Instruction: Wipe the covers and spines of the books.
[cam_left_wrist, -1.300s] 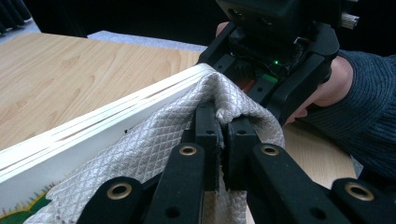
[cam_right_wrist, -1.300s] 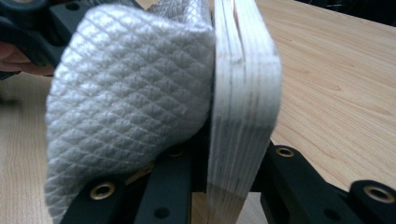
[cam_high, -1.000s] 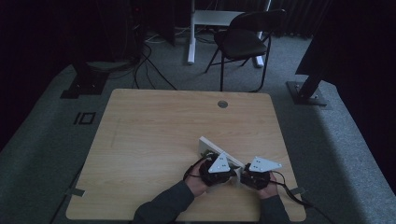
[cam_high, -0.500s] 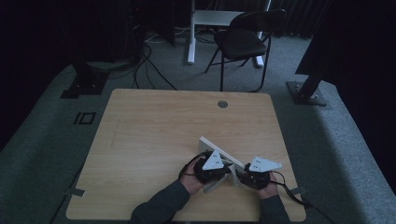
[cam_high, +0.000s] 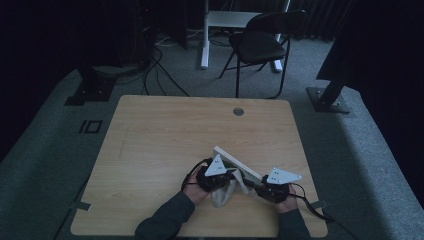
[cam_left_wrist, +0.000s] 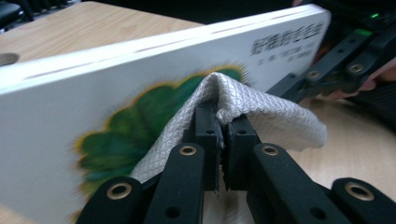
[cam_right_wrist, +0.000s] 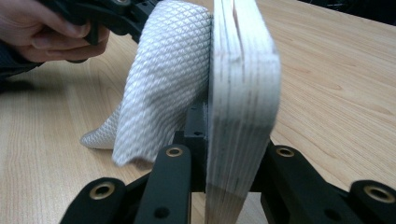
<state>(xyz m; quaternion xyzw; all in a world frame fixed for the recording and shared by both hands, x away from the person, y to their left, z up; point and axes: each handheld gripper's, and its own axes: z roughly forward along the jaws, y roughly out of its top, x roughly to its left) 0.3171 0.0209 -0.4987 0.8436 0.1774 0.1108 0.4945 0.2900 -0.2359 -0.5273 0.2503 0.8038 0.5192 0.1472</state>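
Observation:
A white board book (cam_high: 236, 162) stands on its edge on the wooden table (cam_high: 165, 135), near the front right. My right gripper (cam_high: 260, 186) is shut on one end of the book (cam_right_wrist: 243, 93), with the thick pages upright between its jaws. My left gripper (cam_high: 231, 179) is shut on a grey-white waffle-weave cloth (cam_left_wrist: 243, 105). It presses the cloth against the book's cover (cam_left_wrist: 116, 112), over a green picture. The cloth (cam_right_wrist: 163, 79) hangs down beside the book to the table, and the cloth (cam_high: 224, 192) also shows below the left hand.
A black folding chair (cam_high: 260, 42) and a white table leg (cam_high: 205, 35) stand on the carpet beyond the table. Cables (cam_high: 160, 65) trail on the floor at the back left. A round cable hole (cam_high: 238, 111) sits near the table's far edge.
My left gripper has slid with the cloth along the book's cover, toward the near side and a little down. The right gripper and the book have stayed put.

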